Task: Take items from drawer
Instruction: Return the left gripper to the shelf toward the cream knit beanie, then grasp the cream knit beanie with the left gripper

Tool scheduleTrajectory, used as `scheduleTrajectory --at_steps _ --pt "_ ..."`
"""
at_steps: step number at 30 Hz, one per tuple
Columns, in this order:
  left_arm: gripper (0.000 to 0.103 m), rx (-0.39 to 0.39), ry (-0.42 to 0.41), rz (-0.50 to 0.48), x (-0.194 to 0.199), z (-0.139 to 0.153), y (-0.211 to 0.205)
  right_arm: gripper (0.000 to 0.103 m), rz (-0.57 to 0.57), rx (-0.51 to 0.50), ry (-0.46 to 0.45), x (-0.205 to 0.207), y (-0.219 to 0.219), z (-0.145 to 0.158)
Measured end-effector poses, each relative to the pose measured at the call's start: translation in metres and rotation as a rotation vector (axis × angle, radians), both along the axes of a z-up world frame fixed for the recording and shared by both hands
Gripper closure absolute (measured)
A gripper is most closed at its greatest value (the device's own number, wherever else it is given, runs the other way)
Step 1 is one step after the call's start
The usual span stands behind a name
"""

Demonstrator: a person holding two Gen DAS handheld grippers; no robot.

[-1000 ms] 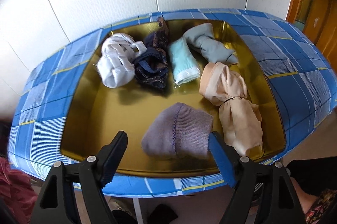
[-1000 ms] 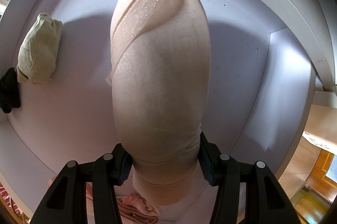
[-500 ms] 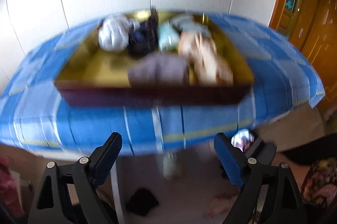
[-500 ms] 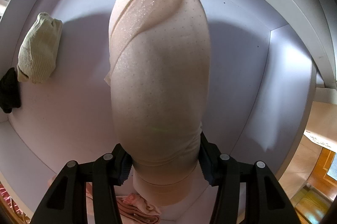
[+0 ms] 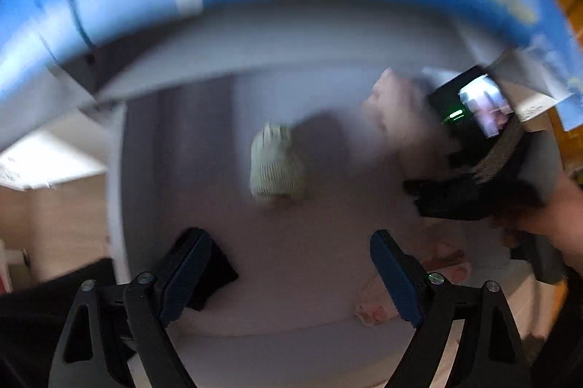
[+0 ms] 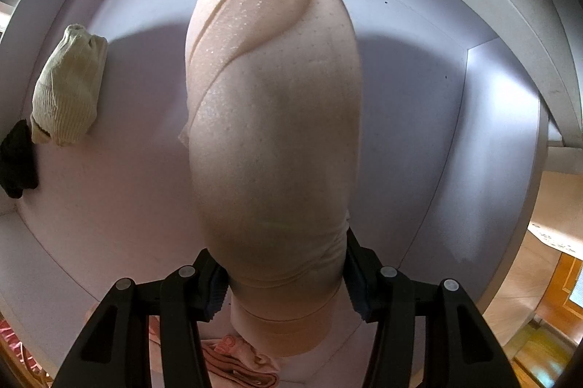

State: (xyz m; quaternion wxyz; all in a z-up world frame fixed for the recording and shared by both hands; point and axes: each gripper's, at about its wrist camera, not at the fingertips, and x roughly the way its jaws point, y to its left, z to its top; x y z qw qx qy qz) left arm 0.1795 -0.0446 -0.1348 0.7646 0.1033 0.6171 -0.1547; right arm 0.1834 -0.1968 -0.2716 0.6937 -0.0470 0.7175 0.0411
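We see the right gripper (image 6: pixel 284 282) clamped on a peach glittery stocking bundle (image 6: pixel 273 133) over the white drawer (image 6: pixel 419 133). At 9 o'clock lie a cream ribbed sock roll (image 6: pixel 67 93) and a black item (image 6: pixel 16 158). The left gripper (image 5: pixel 291 275) hangs above the drawer, its 2 fingers apart with nothing between them; that view is blurred, so the pink cloth (image 5: pixel 375 308) at 5 o'clock is perhaps another garment.

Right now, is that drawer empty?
No. The drawer holds a cream bundle and black one.
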Motion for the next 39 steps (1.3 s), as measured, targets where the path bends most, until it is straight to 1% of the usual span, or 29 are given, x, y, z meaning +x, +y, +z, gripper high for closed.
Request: scheduleTrajectory --at_steps 3,8,10,15,18,20,22,24,25,31,34,36,39 --pt "0.013 0.024 0.021 0.022 0.007 -0.025 0.000 0.049 -0.007 0.006 0.001 0.000 -0.003 0.001" --pt "0.013 -0.033 0.035 0.098 0.025 -0.049 0.001 0.049 -0.029 0.022 0.004 0.004 -0.007 0.001" --pt "0.013 -0.033 0.036 0.116 0.034 -0.056 -0.002 0.049 -0.033 0.022 0.001 0.004 -0.007 0.001" --pt "0.014 -0.018 0.048 0.097 0.046 -0.072 -0.011 0.049 -0.036 0.023 0.002 0.008 -0.006 0.002" --pt "0.018 -0.043 0.042 0.083 0.052 -0.072 -0.013 0.049 -0.046 0.027 0.003 0.009 -0.007 0.002" --pt "0.022 -0.046 0.041 0.071 0.055 -0.073 -0.012 0.049 -0.049 0.027 0.002 0.011 -0.006 0.002" --pt "0.031 -0.046 0.046 0.060 0.057 -0.076 -0.010 0.049 -0.051 0.030 0.002 0.012 -0.006 0.002" --pt "0.038 -0.050 0.060 0.060 0.057 -0.080 -0.005 0.049 -0.052 0.030 0.001 0.011 -0.005 0.002" --pt "0.039 -0.055 0.071 0.058 0.056 -0.082 -0.003 0.049 -0.051 0.029 0.001 0.012 -0.004 0.002" --pt "0.042 -0.047 0.086 0.055 0.048 -0.082 0.006 0.052 -0.054 0.006 -0.016 0.014 0.003 0.007" --pt "0.042 -0.034 0.094 0.052 0.039 -0.083 0.012 0.053 -0.074 0.034 -0.006 0.013 0.005 0.011" --pt "0.042 -0.031 0.103 0.055 0.039 -0.083 0.011 0.054 -0.083 0.047 -0.001 0.018 -0.001 0.013" --pt "0.042 -0.017 0.117 0.052 0.036 -0.083 0.015 0.054 -0.099 0.061 0.005 0.017 -0.003 0.018"
